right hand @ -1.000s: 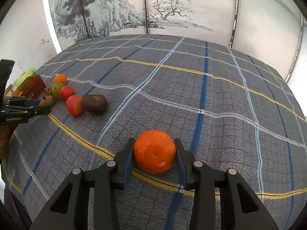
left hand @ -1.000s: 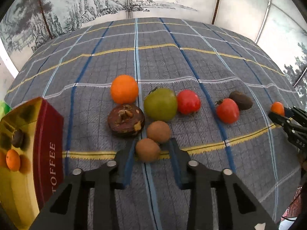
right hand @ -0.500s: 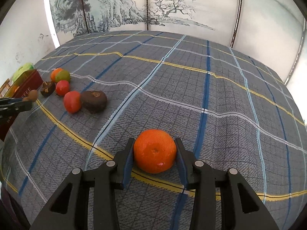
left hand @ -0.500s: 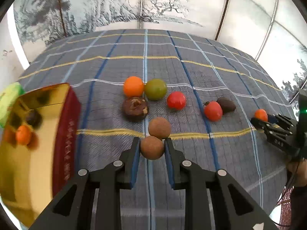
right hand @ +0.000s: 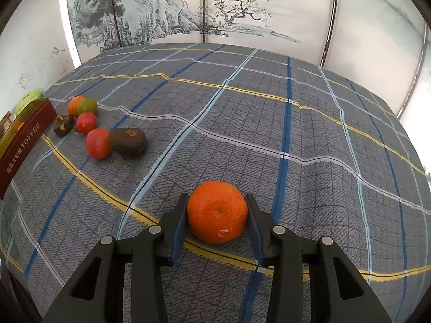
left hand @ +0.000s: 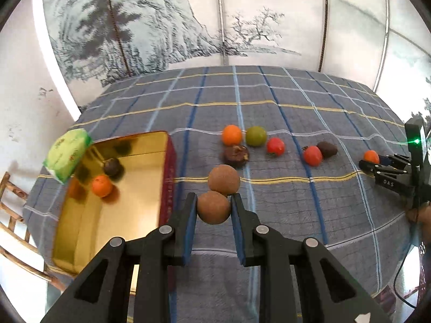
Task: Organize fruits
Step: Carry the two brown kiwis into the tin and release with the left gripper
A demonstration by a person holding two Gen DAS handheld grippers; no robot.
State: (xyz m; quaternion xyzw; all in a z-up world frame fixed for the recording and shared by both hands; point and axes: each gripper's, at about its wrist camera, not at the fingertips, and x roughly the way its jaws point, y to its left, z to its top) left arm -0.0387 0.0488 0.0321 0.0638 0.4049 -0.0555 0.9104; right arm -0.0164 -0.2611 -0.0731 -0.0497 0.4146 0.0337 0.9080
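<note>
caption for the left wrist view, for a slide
Left gripper clamps a brown fruit beside the gold tin.

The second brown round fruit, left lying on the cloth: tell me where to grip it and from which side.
Grip the brown round fruit across its widest middle, coming steeply from above on the near side. It is a plain ball without a stem, so any opposite sides serve; the dark fruit sits close behind, while left and right lie free for the fingers.
</note>
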